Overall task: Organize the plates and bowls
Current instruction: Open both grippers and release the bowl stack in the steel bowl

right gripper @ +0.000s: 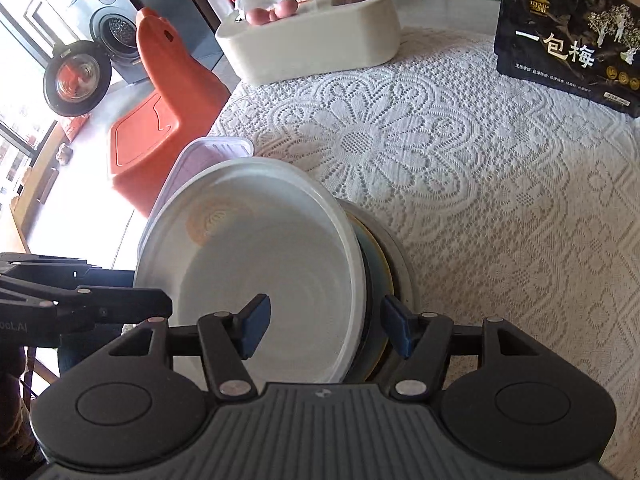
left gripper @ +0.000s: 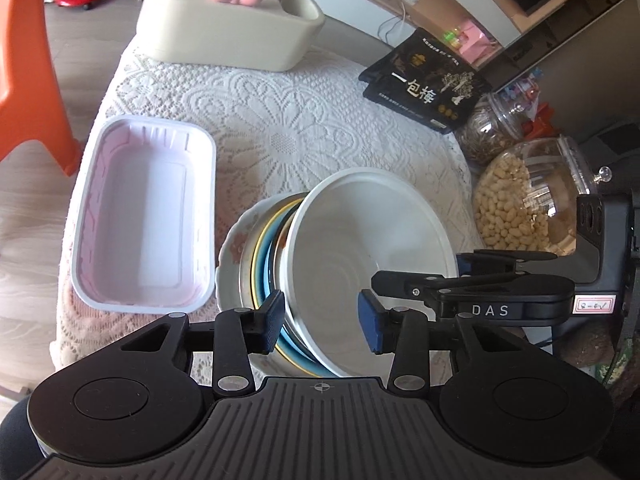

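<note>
On the lace-covered tabletop [right gripper: 500, 208]: white bowl [left gripper: 372, 256], tilted, topmost in a stack of plates [left gripper: 256, 248]. Left gripper [left gripper: 324, 320] jaws straddle its near rim, partly open, pads apart from it. Right gripper [right gripper: 324, 328] jaws likewise straddle bowl and plates; contact unclear. Pink tray [left gripper: 144, 224] just beside; tissue box [left gripper: 232, 20] beyond; black packet [left gripper: 428, 80] well apart.

From my left gripper [left gripper: 325, 322] I look down on a white bowl [left gripper: 372, 256] tilted atop a stack of plates [left gripper: 244, 256] on the lace tablecloth [left gripper: 280, 120]. My jaws straddle the bowl's near rim, the left pad [left gripper: 272, 326] against the outer wall, the right pad clear inside. The right gripper [left gripper: 472, 300] reaches in from the right. A white tray [left gripper: 148, 216] lies left of the stack.
</note>
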Action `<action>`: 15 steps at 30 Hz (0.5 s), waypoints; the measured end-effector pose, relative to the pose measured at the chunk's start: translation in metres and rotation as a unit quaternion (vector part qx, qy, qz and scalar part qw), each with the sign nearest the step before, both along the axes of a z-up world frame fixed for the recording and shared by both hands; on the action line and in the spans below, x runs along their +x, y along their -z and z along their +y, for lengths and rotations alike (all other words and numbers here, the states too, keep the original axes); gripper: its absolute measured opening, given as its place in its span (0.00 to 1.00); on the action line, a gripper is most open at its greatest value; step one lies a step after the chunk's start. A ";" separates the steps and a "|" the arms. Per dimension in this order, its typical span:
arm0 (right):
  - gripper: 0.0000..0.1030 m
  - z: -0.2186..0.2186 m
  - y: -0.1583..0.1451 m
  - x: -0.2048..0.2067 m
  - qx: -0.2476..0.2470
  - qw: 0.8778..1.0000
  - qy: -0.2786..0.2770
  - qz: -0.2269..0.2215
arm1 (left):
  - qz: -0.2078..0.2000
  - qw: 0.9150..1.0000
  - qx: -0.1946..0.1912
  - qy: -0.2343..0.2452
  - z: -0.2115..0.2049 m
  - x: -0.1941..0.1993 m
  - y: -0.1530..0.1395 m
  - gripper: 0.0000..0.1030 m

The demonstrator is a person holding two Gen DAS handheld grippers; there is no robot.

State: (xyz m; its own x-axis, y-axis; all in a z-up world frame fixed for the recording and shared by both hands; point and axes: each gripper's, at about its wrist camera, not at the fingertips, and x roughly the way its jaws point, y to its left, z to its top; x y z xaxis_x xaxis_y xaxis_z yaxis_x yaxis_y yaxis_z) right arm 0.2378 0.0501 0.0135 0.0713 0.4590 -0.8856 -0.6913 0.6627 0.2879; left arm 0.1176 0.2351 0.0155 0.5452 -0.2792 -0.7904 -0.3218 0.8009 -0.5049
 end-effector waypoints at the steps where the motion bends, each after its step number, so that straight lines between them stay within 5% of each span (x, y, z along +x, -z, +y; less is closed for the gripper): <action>1: 0.61 -0.001 -0.002 -0.002 0.001 1.000 -0.001 -0.008 | -0.001 1.000 -0.002 0.001 0.001 0.000 -0.001 0.41; 8: 0.61 -0.015 -0.018 -0.010 0.004 0.996 -0.004 -0.087 | -0.014 1.000 -0.003 0.000 0.002 0.001 -0.003 0.38; 15: 0.53 -0.022 -0.014 -0.017 0.027 0.996 -0.018 -0.077 | -0.032 0.999 -0.019 -0.010 0.007 -0.001 -0.006 0.36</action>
State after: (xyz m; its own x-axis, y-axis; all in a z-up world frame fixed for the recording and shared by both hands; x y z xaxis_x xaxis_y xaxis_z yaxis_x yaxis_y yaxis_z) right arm 0.2209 0.0276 0.0276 0.1873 0.5099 -0.8396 -0.7535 0.6229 0.2102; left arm 0.1168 0.2424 0.0213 0.6002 -0.2981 -0.7423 -0.3028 0.7743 -0.5557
